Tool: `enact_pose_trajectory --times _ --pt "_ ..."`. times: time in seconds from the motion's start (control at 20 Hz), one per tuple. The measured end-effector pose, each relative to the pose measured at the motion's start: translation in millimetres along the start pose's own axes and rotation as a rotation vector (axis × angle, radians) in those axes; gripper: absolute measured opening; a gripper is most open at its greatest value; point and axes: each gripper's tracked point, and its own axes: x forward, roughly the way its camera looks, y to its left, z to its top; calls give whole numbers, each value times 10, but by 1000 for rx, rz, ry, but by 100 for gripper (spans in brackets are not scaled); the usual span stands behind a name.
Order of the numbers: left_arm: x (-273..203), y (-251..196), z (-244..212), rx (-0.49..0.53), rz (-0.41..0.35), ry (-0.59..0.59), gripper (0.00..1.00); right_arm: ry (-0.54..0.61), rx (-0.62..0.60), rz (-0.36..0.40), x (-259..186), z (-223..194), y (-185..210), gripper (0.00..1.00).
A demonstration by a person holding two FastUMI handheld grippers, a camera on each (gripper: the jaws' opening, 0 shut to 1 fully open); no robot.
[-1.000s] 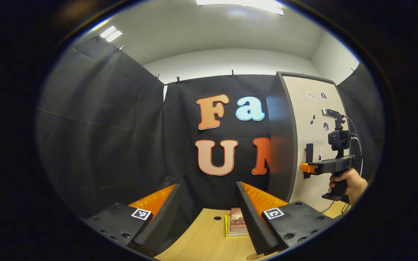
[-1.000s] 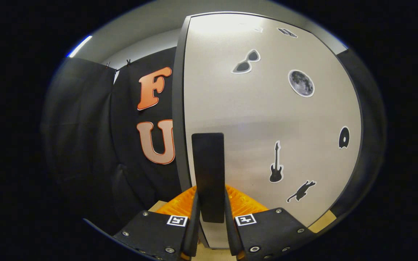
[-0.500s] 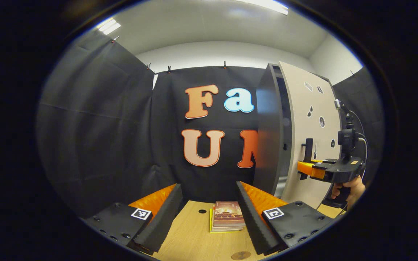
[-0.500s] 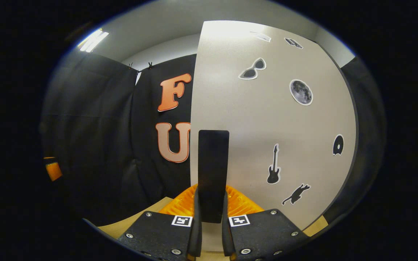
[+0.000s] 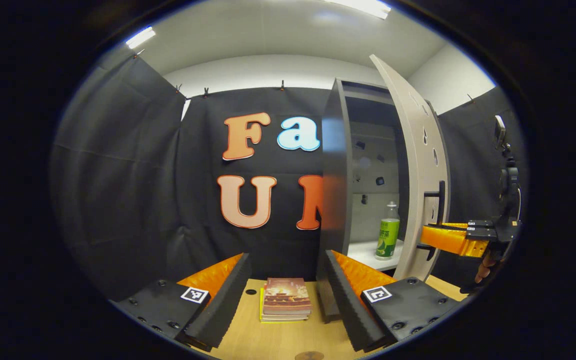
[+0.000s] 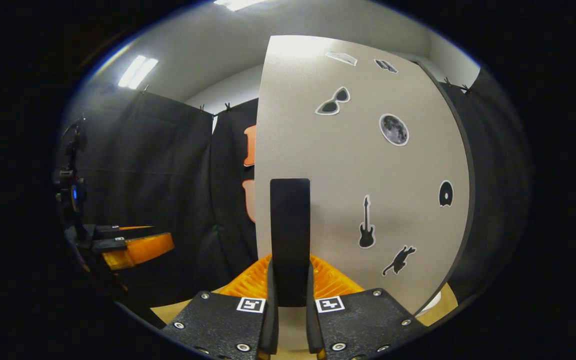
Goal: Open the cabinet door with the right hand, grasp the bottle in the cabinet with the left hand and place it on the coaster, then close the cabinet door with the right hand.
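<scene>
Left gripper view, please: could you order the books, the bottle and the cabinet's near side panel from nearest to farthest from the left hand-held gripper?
1. Books: on the table, between the left hand-held gripper fingers.
2. Side panel: upright, right of centre, just beyond the right finger.
3. Bottle: farther right, on the shelf inside the open cabinet.

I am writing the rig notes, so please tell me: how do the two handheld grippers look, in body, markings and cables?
The left gripper has black blocks studded with screws, each carrying a square black-and-white marker, and ribbed fingers with sawtooth edges. The right gripper has the same blocks and markers; seen from the left gripper view, a camera rides on a post above its body, with a dark cable.
</scene>
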Motion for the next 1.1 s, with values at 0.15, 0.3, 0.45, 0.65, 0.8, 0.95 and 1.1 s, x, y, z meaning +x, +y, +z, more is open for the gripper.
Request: enact_pose_trajectory --times 0.15,0.3,0.45,0.65,0.8,0.95,1.1 --pt "110 -242 -65 -2 -37 4 96 -25 1 27 -81 7 -38 22" --pt "208 -469 -118 -4 -72 3 100 -55 11 47 -181 24 -78 22" --pt "315 -716 -198 10 -109 5 93 -79 34 50 -281 36 -128 22" --pt "496 -1190 -347 12 -180 26 100 -115 52 53 -373 59 -214 22" --pt "622 -1577 -474 10 -240 34 93 -131 43 56 -438 71 -257 22" --pt "746 -1938 -588 12 -285 37 93 -137 44 67 -443 84 -310 22" --pt "925 -2292 -698 19 -312 47 96 -151 38 80 -458 98 -319 22"
